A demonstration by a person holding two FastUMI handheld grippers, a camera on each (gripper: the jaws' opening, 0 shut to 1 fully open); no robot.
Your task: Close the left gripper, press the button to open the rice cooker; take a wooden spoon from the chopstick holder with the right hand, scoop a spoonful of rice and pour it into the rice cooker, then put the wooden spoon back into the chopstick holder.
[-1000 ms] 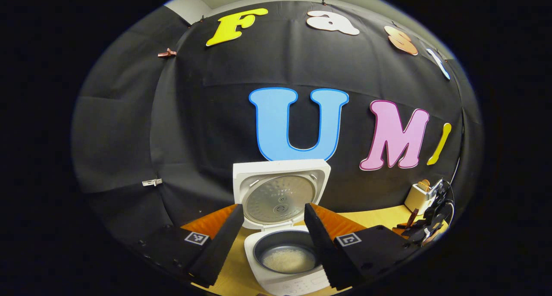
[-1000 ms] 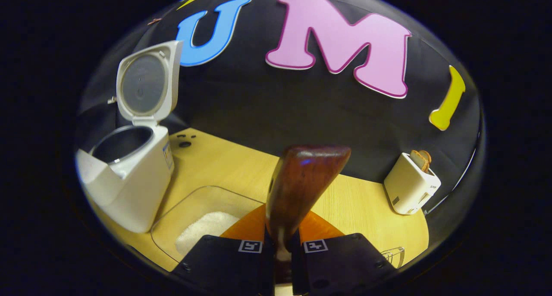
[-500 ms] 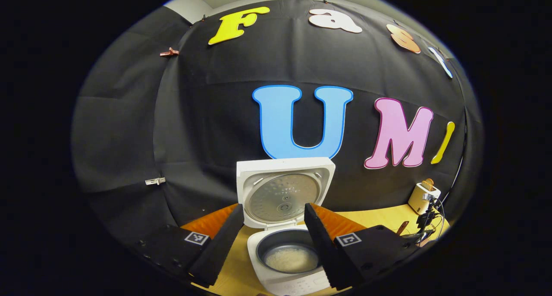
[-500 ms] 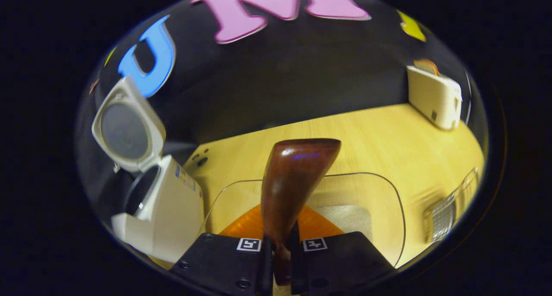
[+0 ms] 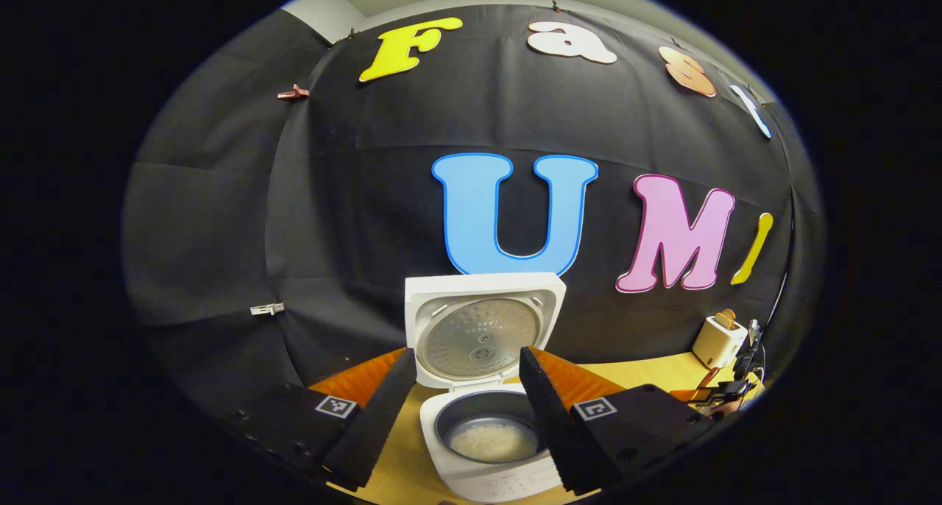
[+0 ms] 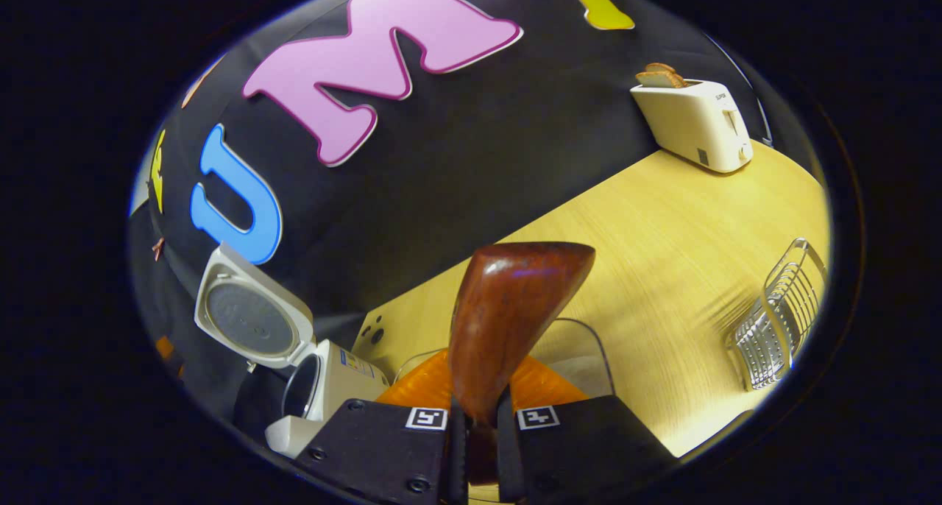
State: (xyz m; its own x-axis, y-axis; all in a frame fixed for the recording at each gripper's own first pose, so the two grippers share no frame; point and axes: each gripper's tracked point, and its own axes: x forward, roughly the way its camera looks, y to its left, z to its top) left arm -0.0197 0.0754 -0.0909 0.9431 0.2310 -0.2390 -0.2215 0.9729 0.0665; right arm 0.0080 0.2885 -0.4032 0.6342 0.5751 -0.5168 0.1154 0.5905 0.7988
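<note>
Right, in the left gripper view my left tool (image 5: 464,409) hangs with its two fingers spread wide and nothing between them. Framed in that gap sits the rice cooker (image 5: 487,446) on the counter (image 5: 647,372), its lid (image 5: 482,328) standing upright and open, and a pale layer of rice (image 5: 491,442) lies in the dark inner pot. Far off at the right edge I can see a toaster (image 5: 717,341) by the wall.

Over to the right gripper view, where everything is tilted. My right tool (image 6: 475,431) is pinched tight on the handle of the wooden spoon (image 6: 508,321), whose bowl rises in front of the lens. Just behind it lies a clear container (image 6: 581,343); the rice cooker sits at lower left, lid up. A wire chopstick holder (image 6: 780,317) stands on the counter at far right, well apart from the spoon, and the toaster is at the back.
</note>
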